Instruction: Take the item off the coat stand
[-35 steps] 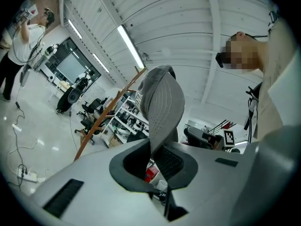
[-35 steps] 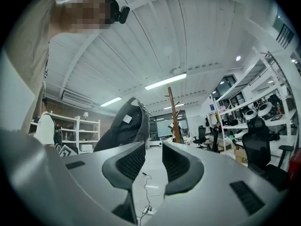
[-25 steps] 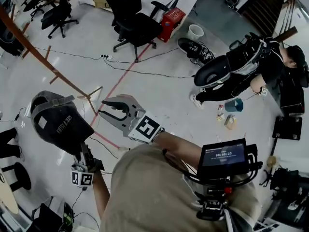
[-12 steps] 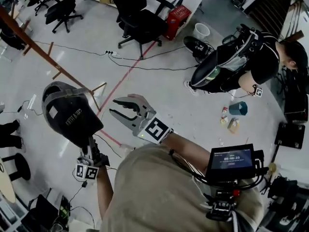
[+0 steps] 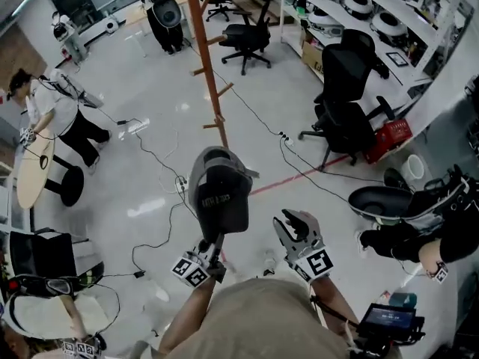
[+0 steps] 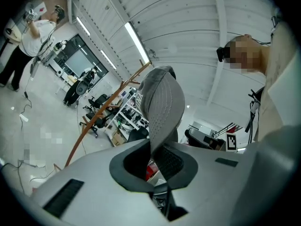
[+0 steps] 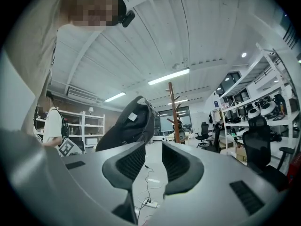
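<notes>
A dark grey baseball cap (image 5: 219,197) hangs free in the air with my left gripper (image 5: 212,244) shut on its lower edge. In the left gripper view the cap's brim (image 6: 162,102) rises straight out of the left gripper (image 6: 157,161), pinched between the pads. The wooden coat stand (image 5: 206,66) rises from the floor well beyond the cap, apart from it, and also shows as a thin wooden coat stand (image 6: 101,119) far off. My right gripper (image 5: 296,226) is open and empty, to the right of the cap. From the right gripper (image 7: 153,161) the cap (image 7: 129,124) shows at the left and the coat stand (image 7: 174,112) behind.
Black office chairs (image 5: 346,99) and a red box (image 5: 391,135) stand at the right by shelves (image 5: 359,10). Cables and a power strip (image 5: 179,184) trail over the floor. A person (image 5: 63,118) stands at the left by a round table (image 5: 30,167); another (image 5: 441,234) crouches at the right.
The head view has swung round, so the coat stand now rises at the top centre. Both grippers have sunk and sit closer together. The cap stays in the left gripper.
</notes>
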Demonstrator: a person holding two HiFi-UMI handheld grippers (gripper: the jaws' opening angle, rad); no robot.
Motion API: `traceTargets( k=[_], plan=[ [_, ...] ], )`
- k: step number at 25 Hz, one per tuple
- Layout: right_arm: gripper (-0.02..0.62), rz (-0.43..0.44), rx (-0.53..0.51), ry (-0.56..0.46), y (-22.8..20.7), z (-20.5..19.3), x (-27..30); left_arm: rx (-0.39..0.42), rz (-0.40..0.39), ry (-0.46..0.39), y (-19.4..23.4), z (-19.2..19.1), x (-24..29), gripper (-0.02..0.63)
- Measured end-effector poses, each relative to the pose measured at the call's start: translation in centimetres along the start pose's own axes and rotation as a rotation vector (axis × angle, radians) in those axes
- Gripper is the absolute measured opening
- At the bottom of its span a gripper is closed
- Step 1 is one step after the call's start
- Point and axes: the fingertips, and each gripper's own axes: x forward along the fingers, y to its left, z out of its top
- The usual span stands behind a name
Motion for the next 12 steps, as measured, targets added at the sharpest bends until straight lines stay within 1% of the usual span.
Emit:
traceTargets(
  k=[5,9,12],
  plan=[
    [0.097,0.036,0.012,-0.013,-1.2,-0.6,0.0,-0.059,0.016,-0.037,0.4,-1.7,0.5,0.034],
    [0.097,0.075,0.027,-0.023,-2.0,-1.0,-0.1,-0.051,0.045,-0.069,0.6,-2.2,1.0,0.034],
    [0.097,0.091,0.03,-0.023,-2.7,-1.3,-0.4,-0.068,0.067,-0.093,0.5,-2.2,1.4,0.034]
  ],
)
